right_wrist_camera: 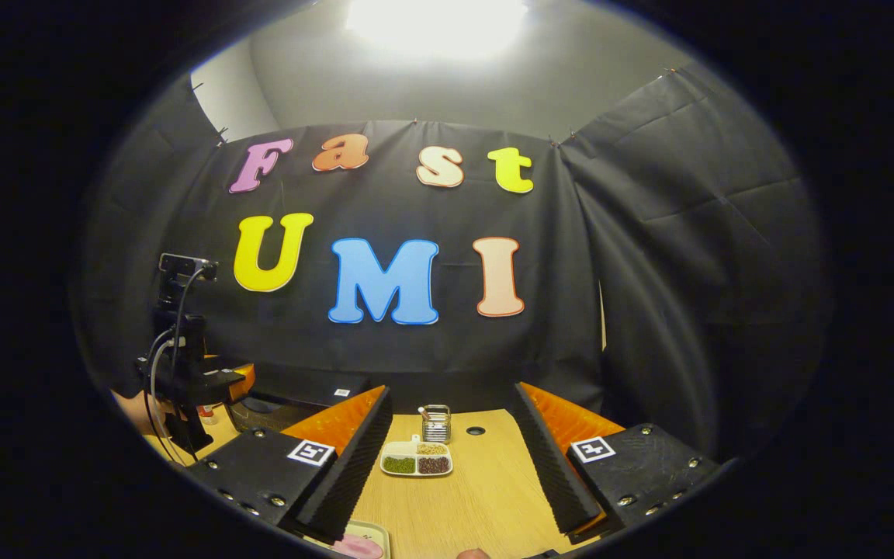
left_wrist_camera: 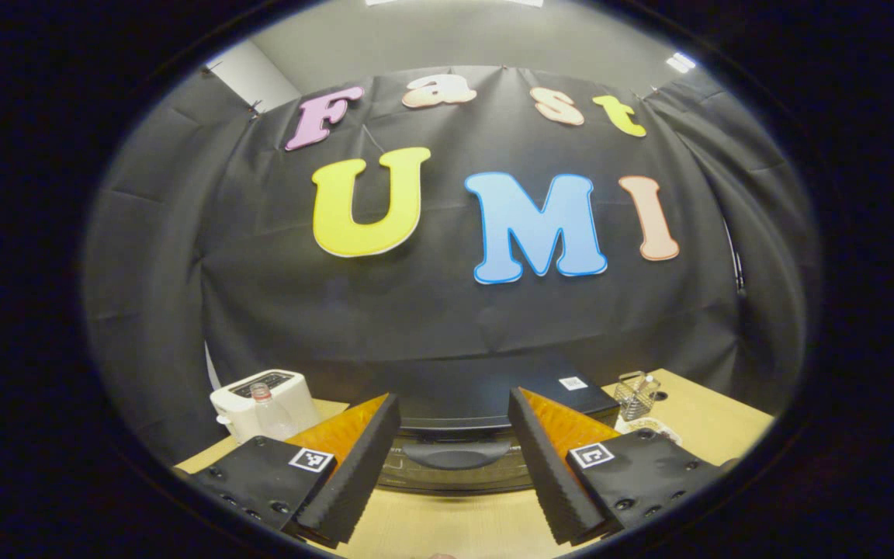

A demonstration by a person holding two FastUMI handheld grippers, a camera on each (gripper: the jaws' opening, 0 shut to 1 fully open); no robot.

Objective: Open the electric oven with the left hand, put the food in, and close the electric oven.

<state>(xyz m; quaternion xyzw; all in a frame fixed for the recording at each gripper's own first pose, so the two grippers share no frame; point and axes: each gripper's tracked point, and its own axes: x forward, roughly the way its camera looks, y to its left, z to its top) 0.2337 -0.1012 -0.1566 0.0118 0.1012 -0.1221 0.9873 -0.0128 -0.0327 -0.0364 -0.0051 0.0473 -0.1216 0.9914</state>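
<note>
Staged recording booth, not a real kitchen: black cloth walls behind light wooden tabletop (right_wrist_camera: 462, 497), black electric oven (left_wrist_camera: 486, 396), white toaster (left_wrist_camera: 265, 400) left of it, cabled camera rig (right_wrist_camera: 179, 326).

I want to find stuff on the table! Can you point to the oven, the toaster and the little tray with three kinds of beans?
oven (left_wrist_camera: 455, 454): left gripper view, on its door handle.
toaster (left_wrist_camera: 239, 404): left gripper view, on its white front.
bean tray (right_wrist_camera: 416, 463): right gripper view, on its middle.
</note>
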